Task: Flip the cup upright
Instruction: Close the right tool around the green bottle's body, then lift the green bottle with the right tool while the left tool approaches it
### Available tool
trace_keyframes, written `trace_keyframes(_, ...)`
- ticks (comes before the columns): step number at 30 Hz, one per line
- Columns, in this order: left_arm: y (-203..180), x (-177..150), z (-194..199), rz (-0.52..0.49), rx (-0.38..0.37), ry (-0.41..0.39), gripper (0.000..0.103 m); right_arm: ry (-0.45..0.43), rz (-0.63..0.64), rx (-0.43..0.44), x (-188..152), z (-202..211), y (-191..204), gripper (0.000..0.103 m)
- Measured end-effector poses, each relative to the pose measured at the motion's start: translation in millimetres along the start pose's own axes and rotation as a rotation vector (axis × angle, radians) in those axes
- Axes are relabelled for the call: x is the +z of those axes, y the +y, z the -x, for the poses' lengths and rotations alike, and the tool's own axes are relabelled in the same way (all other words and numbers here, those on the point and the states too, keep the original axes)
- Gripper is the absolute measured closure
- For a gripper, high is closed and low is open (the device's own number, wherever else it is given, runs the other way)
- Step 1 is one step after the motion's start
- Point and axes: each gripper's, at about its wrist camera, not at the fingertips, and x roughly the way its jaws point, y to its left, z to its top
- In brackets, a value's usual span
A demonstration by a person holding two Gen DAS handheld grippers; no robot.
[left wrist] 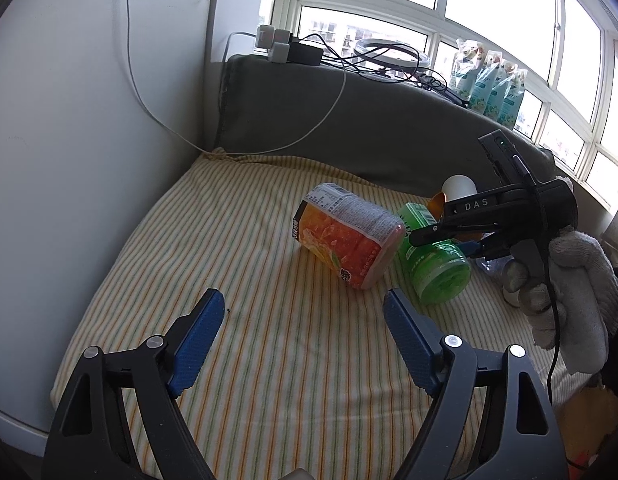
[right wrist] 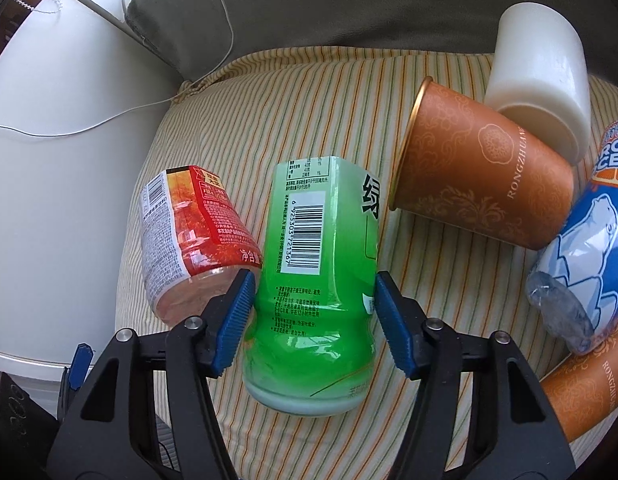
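A green plastic cup (right wrist: 317, 280) lies on its side on the striped cushion (right wrist: 309, 92), base toward the camera. My right gripper (right wrist: 313, 312) straddles it with its blue pads at both sides; the left pad touches, the right pad stands very near. The green cup also shows in the left wrist view (left wrist: 433, 256) under the right gripper (left wrist: 441, 236). A red-orange cup (left wrist: 345, 232) lies on its side beside it, also in the right wrist view (right wrist: 193, 236). My left gripper (left wrist: 305, 320) is open and empty over the cushion (left wrist: 269, 360), short of the red-orange cup.
An orange paper cup (right wrist: 481, 172) lies on its side, a white cup (right wrist: 541, 80) leans behind it. A blue bear-print bottle (right wrist: 581, 252) and another orange cup (right wrist: 589, 392) lie at the right. A grey backrest (left wrist: 349, 112) carries cables and chargers; a white wall (left wrist: 69, 160) stands left.
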Motion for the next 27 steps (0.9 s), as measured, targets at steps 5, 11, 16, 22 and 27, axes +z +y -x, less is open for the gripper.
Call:
trace_keyframes(5, -5, -1, -2, -0.008, -0.009, 0.013, 0.021, -0.011, 0.007, 0.003, -14, 10, 0, 0.039)
trace_keyframes(11, -11, 0, -2, -0.020, -0.022, 0.019, 0.021, -0.027, 0.037, -0.012, -31, 25, 5, 0.040)
trace_keyframes(16, -17, -1, -2, -0.035, -0.033, 0.025, 0.021, -0.032, 0.044, -0.010, -45, 36, 6, 0.040)
trace_keyframes(22, -23, -4, -4, -0.040, -0.056, 0.045, 0.021, -0.031, 0.015, -0.010, -62, 40, 3, 0.040)
trace_keyframes(27, -30, -6, -4, -0.055, -0.070, 0.056, 0.021, -0.028, 0.003, -0.011, -74, 39, 3, 0.040)
